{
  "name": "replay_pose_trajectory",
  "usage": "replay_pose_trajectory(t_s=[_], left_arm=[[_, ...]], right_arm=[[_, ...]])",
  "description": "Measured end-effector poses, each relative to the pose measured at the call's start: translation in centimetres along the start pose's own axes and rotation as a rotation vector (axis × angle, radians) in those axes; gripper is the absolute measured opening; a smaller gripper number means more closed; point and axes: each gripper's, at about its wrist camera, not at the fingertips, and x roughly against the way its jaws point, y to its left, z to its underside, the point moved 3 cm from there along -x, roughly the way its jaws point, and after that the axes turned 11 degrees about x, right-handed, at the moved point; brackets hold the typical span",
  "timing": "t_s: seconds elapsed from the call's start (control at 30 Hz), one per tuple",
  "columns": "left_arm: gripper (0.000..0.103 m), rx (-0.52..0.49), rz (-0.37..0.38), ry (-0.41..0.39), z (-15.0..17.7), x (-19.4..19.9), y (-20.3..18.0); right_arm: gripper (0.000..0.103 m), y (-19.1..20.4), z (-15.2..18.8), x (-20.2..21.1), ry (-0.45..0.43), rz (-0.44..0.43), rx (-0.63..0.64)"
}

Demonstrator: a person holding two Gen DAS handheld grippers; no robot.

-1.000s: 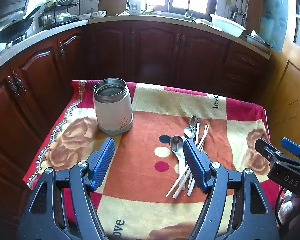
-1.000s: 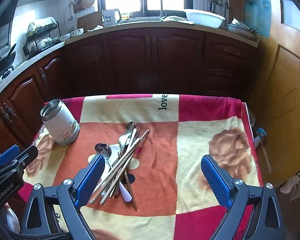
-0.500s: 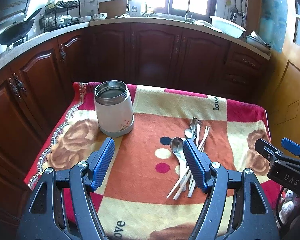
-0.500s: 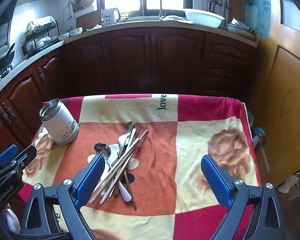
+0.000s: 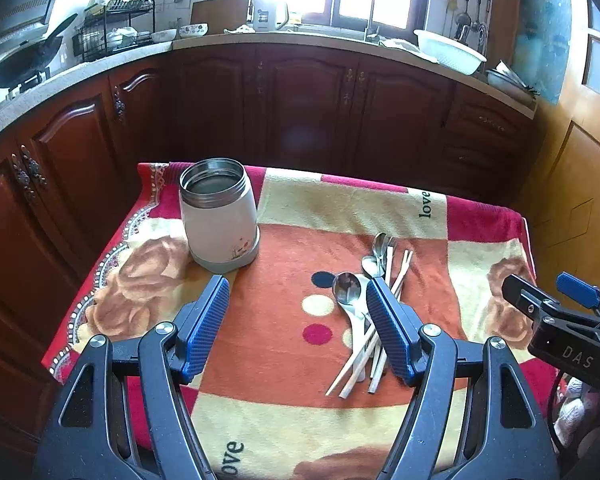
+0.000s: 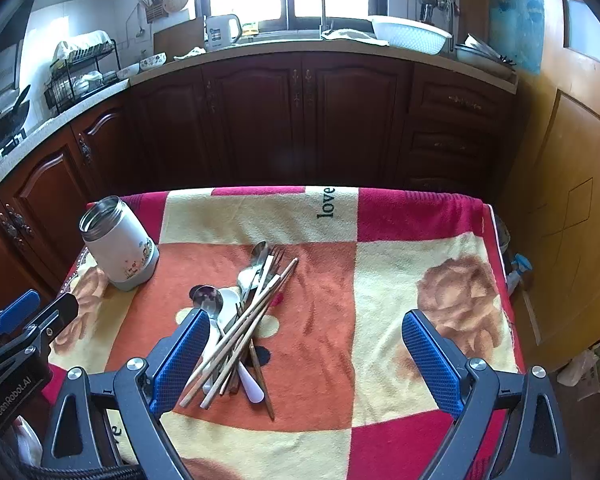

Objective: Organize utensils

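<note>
A loose pile of utensils (image 6: pixel 242 320) lies mid-table: metal spoons, a fork, a white spoon and several wooden chopsticks. The same utensil pile (image 5: pixel 370 304) shows partly behind the left gripper's right finger. An open white jar with a steel rim (image 5: pixel 219 216) stands upright at the table's far left; the jar (image 6: pixel 118 242) is empty as far as I see. My left gripper (image 5: pixel 298 316) hovers open above the near table, between jar and pile. My right gripper (image 6: pixel 306 344) is open, wide, just right of the pile. Neither holds anything.
A red, orange and cream blanket (image 6: pixel 400 216) covers the small table. Dark wooden cabinets (image 6: pixel 300 120) with a counter, sink and dish rack (image 5: pixel 112 28) run behind and to the left. A wooden door (image 6: pixel 572 200) stands at the right.
The left wrist view has drifted slightly; the jar sits a touch lower and more to the right in frame. Both grippers stay open and the utensils have not moved.
</note>
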Motion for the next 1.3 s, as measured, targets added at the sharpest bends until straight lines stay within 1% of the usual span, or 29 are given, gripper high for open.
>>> replay_pose_trajectory(t_s=[0.47, 0.73, 0.9, 1.3], left_arm=[[0.071, -0.001, 0.009, 0.007, 0.11, -0.12, -0.15], [0.071, 0.0, 0.021, 0.02, 0.24, -0.31, -0.27], [0.071, -0.001, 0.024, 0.021, 0.35, -0.32, -0.31], [0.071, 0.0, 0.026, 0.025, 0.48, -0.44, -0.31]], right_arm=[[0.096, 0.19, -0.12, 0.02, -0.009, 0.012, 0.019], [0.096, 0.07, -0.02, -0.07, -0.009, -0.004, 0.008], [0.096, 0.08, 0.03, -0.16, -0.006, 0.003, 0.015], [0.096, 0.13, 0.11, -0.19, -0.01, -0.01, 0.011]])
